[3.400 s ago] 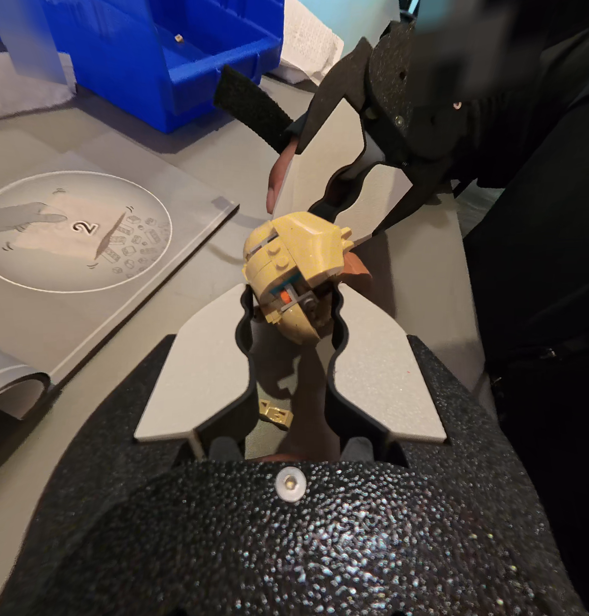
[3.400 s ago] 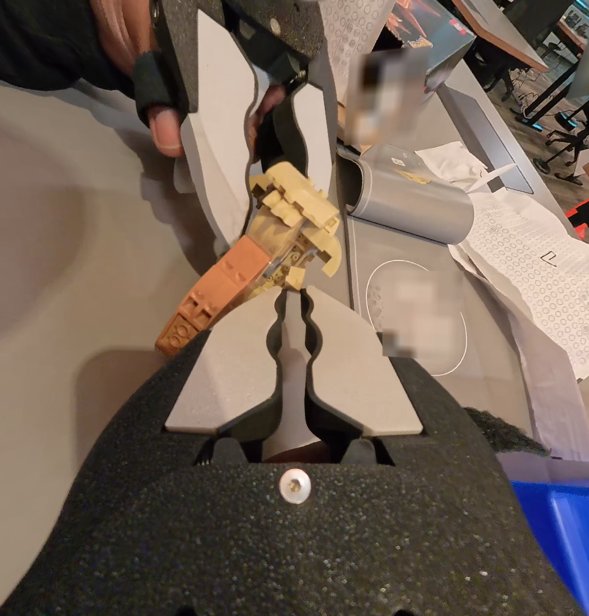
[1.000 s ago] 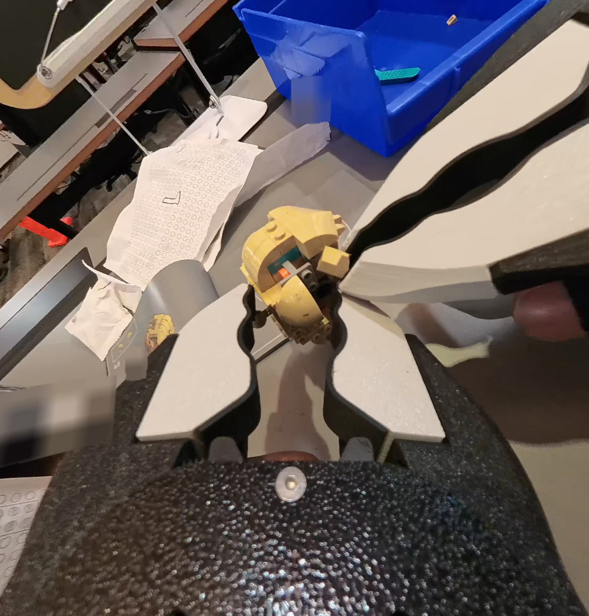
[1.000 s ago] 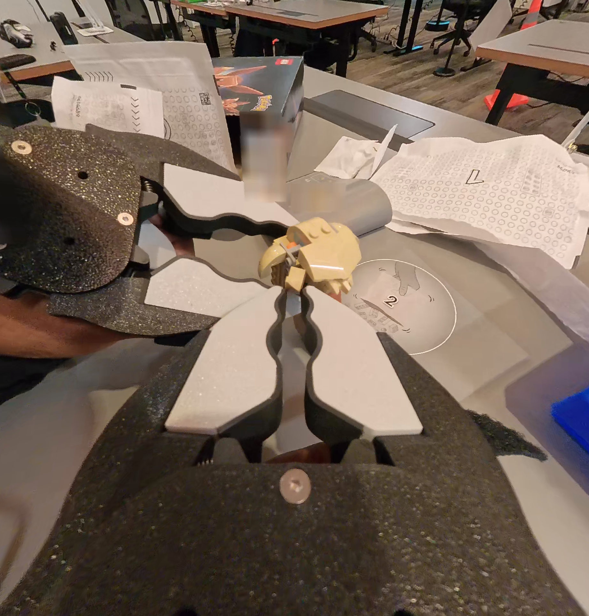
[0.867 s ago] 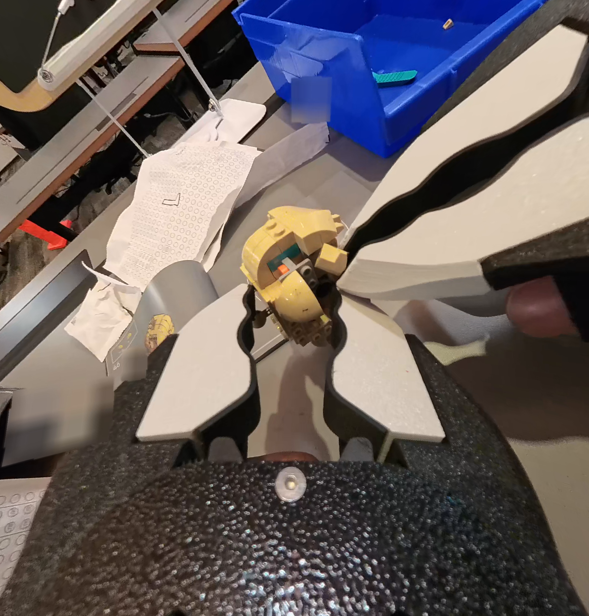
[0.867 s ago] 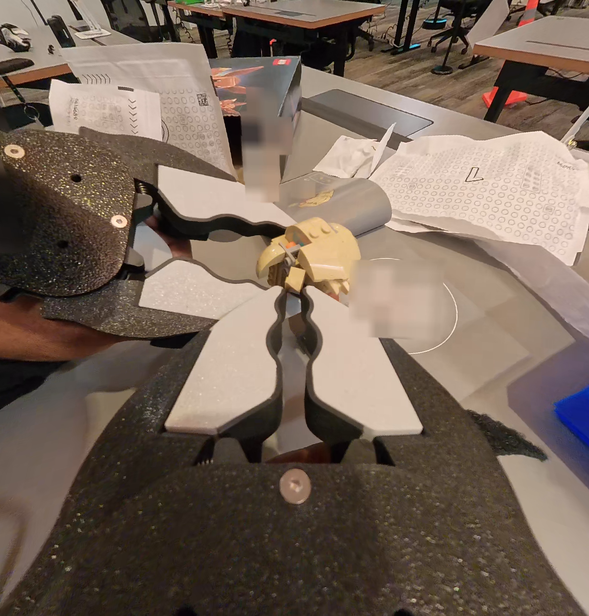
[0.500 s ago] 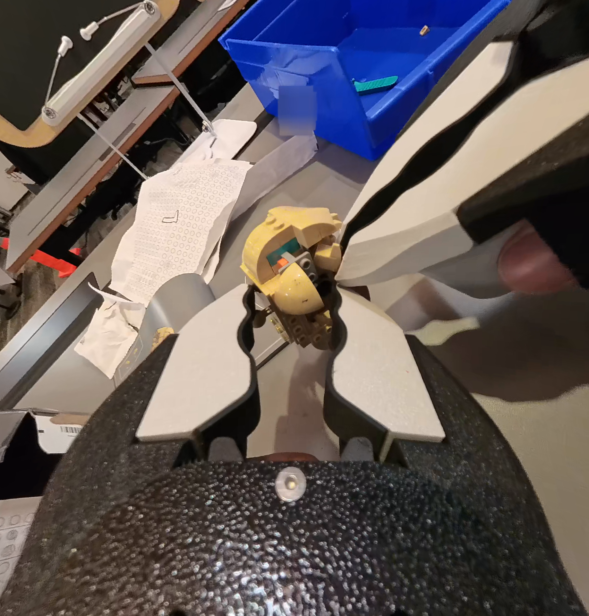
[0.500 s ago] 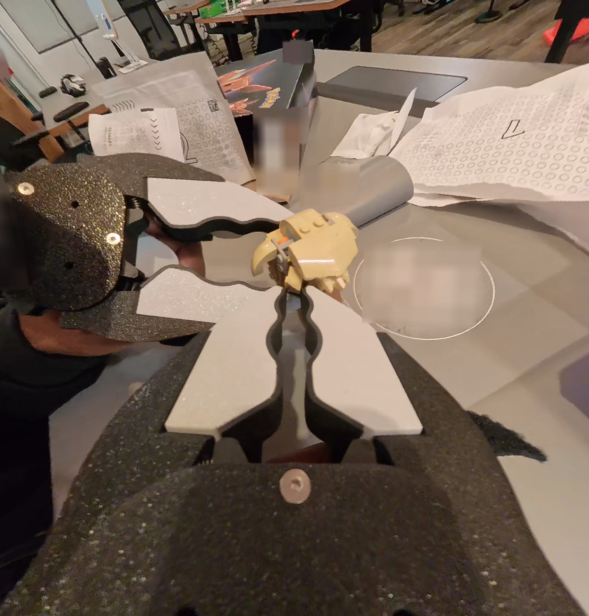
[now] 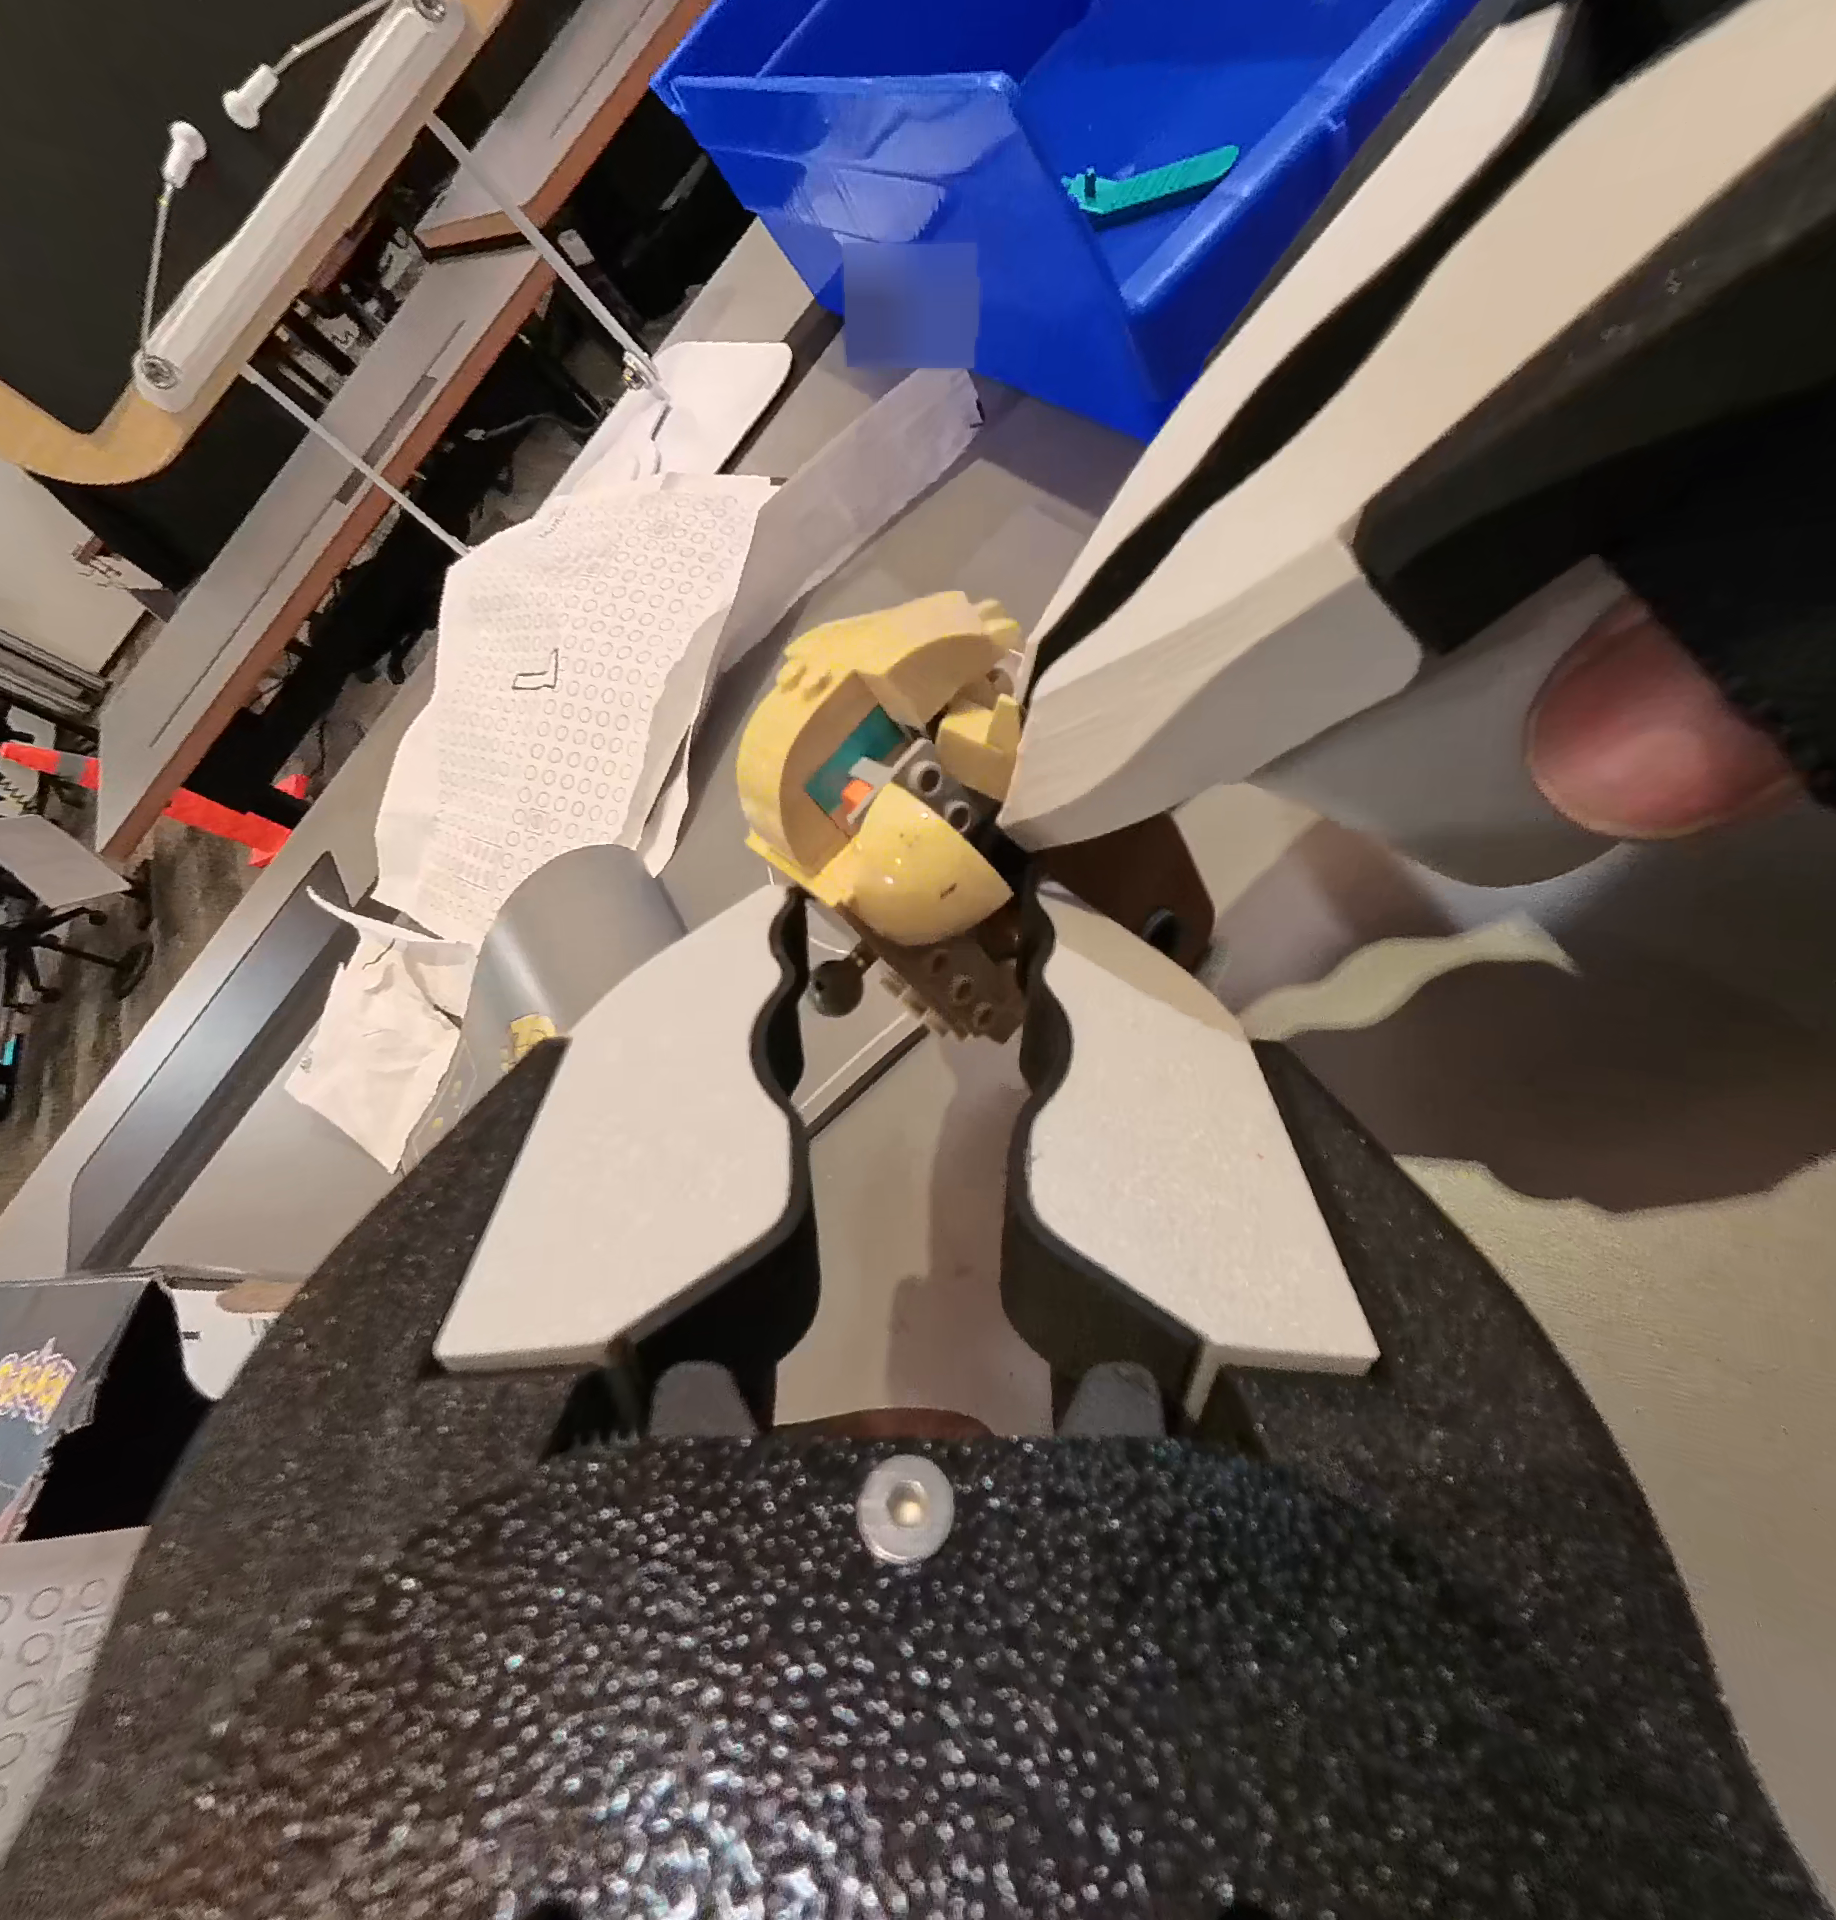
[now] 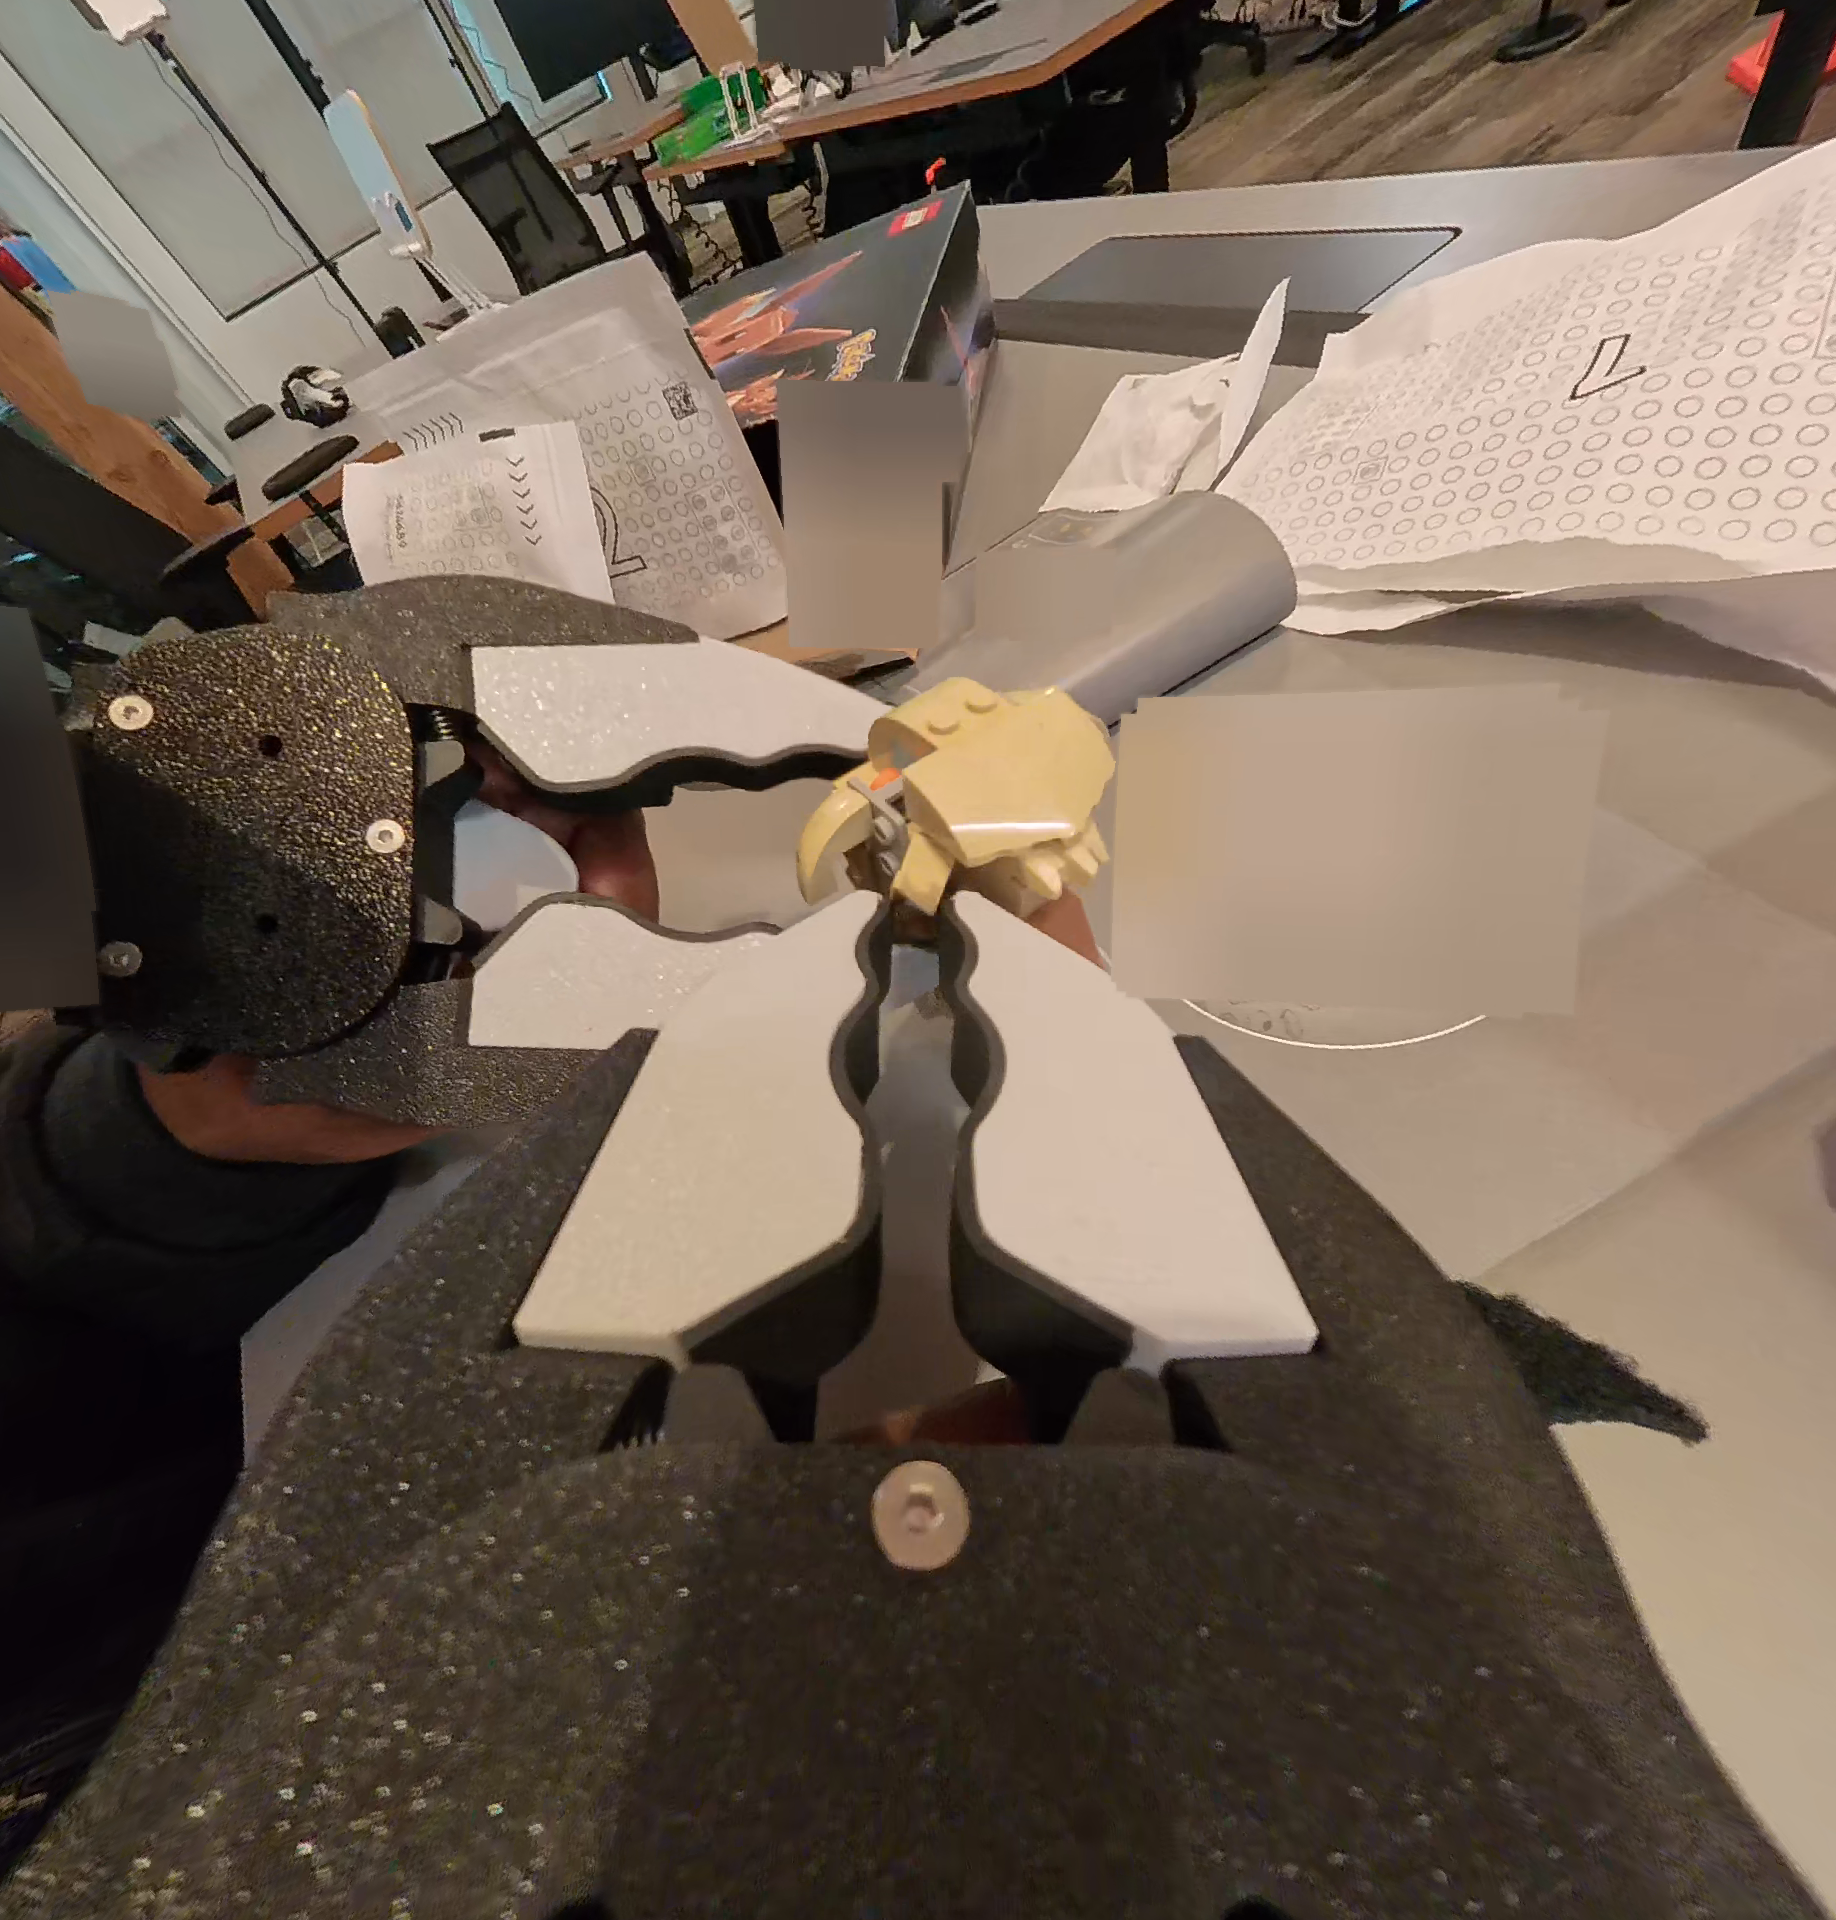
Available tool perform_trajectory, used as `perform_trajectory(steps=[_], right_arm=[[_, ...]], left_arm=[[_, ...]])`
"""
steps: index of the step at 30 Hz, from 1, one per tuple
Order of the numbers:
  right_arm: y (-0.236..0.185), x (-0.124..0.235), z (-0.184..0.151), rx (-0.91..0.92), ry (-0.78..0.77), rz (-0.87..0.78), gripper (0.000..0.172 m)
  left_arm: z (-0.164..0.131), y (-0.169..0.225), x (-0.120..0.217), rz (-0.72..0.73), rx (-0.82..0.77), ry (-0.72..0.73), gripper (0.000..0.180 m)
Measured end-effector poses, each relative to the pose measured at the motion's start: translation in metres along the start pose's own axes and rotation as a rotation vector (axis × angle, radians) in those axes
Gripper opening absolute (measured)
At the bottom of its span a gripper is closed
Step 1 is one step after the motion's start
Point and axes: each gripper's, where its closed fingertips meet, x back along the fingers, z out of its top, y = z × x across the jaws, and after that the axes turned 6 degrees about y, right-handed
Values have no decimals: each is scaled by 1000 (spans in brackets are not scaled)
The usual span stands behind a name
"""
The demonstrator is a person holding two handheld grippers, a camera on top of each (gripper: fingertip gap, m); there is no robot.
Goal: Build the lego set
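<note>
Table [image 10: 1413,1195], grey, carries everything we list here. Blue bin [image 9: 997,156] stands at its far side in the left wrist view, a teal piece [image 9: 1153,187] lying inside. White perforated paper sheets [image 10: 1568,416] lie spread over the table, and a dark printed box [image 10: 872,301] stands behind them. Grey booklet [image 10: 1153,613], curled open, rests just beyond the model.

Left hand-held gripper [image 9: 906,925]: we see its grey fingers [image 9: 685,1091] held fairly wide and pinching the lower part of the model, the brown studded base sitting between the tips. In the right wrist view the same tool [image 10: 820,831] comes in from the left, its fingers closing on the model from that side.

Right hand-held gripper [image 10: 909,925]: we see its fingers [image 10: 748,1122] drawn close together, the tips nipping a small part on the underside of the model. In the left wrist view it [image 9: 1018,748] enters from the right and meets the model's side; a fingertip of the person [image 9: 1641,748] shows behind it.

Tan brick-built model [image 9: 872,790], rounded, with teal, orange and grey pieces inside, is held above the table between both tools.
</note>
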Motion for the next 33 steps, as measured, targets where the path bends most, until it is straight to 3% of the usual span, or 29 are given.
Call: perform_trajectory(steps=[1, 16, 23, 33], right_arm=[[0, 0, 0, -2, 0, 1, 8], [5, 11, -5, 20, -98, 61, 4], [8, 17, -11, 95, -176, 87, 2], [28, 9, -22, 44, -220, 65, 0]], left_arm=[[0, 0, 0, -1, 1, 2, 38], [7, 14, 3, -114, -87, 96, 33], [10, 25, 4, -207, -27, 132, 32], [1, 36, -3, -317, 13, 78, 23]])
